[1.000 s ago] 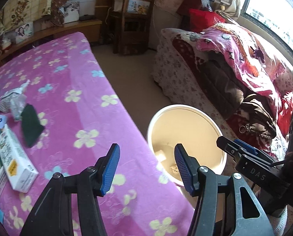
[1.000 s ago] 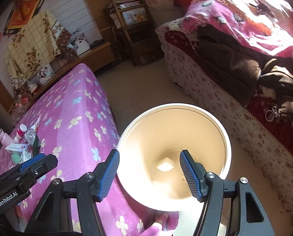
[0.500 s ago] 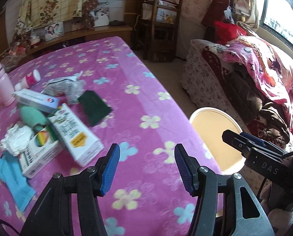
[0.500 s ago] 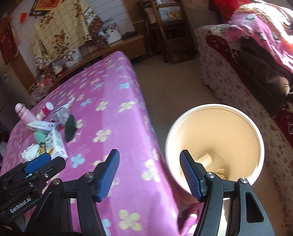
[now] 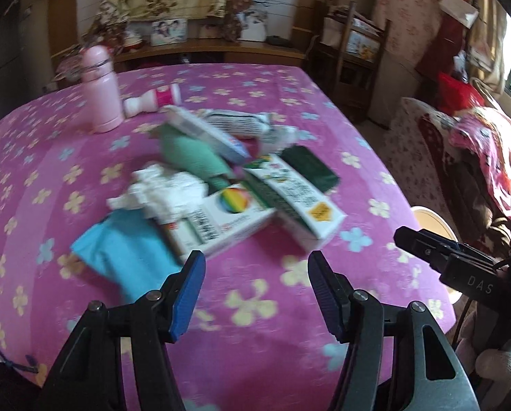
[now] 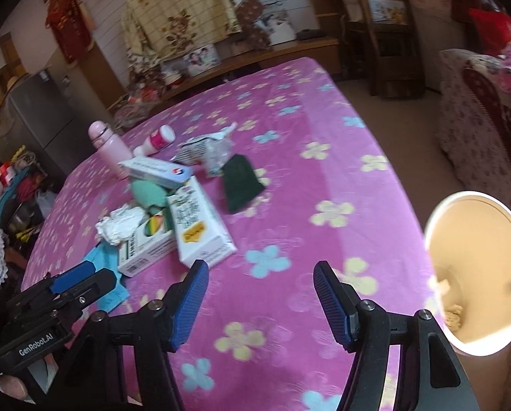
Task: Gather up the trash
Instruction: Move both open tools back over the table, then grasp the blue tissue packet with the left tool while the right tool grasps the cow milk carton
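Hovering above trash pile point(image 5: 228, 185): left claw point(image 5: 255, 287), right claw point(image 6: 260, 291), both agape, empty.

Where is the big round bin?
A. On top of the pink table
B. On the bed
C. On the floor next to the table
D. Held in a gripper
C: the bin stands below the edge of the pink flowered table, off to its side, with scraps inside.

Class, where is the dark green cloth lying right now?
In both wrist views, the dark green cloth lies flat on the pink flowered tablecloth, at the trash pile's right edge, beside the long white carton.
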### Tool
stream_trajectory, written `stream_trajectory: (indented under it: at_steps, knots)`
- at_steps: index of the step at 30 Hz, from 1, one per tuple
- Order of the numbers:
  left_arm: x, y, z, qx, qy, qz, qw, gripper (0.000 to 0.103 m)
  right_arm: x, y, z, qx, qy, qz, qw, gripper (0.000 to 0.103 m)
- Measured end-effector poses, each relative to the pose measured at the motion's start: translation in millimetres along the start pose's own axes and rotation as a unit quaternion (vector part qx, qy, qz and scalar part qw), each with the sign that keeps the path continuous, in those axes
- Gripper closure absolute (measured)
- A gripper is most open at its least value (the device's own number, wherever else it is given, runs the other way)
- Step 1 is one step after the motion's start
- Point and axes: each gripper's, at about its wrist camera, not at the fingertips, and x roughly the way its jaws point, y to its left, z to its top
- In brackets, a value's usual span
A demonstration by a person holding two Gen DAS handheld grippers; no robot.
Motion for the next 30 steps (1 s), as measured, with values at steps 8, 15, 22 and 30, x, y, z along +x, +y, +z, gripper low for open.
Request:
stream_trajectory:
  at_steps: [8, 15, 22, 30]
  knots:
    - [-1, 80, -16, -0.086, 0.012, 0.021, 0.9960, 0.038, 48, 51, 22, -0.070, 0.037, 0.017, 0.997, 0.036]
    - [31, 108, -18, -0.146, 0.033, 0.021, 0.9885, 0.037, 84, 68, 36, -0.093, 0.060, 0.011, 0.994, 0.036]
    - [65, 105, 0, -0.149, 0.041, 0.023, 0.9877, 0.035, 104, 73, 44, -0.109, 0.073, 0.007, 0.991, 0.036]
    - [69, 107, 2, -0.129, 0.039, 0.025, 0.9906, 0.038, 125, 77, 51, -0.107, 0.078, 0.009, 0.991, 0.033]
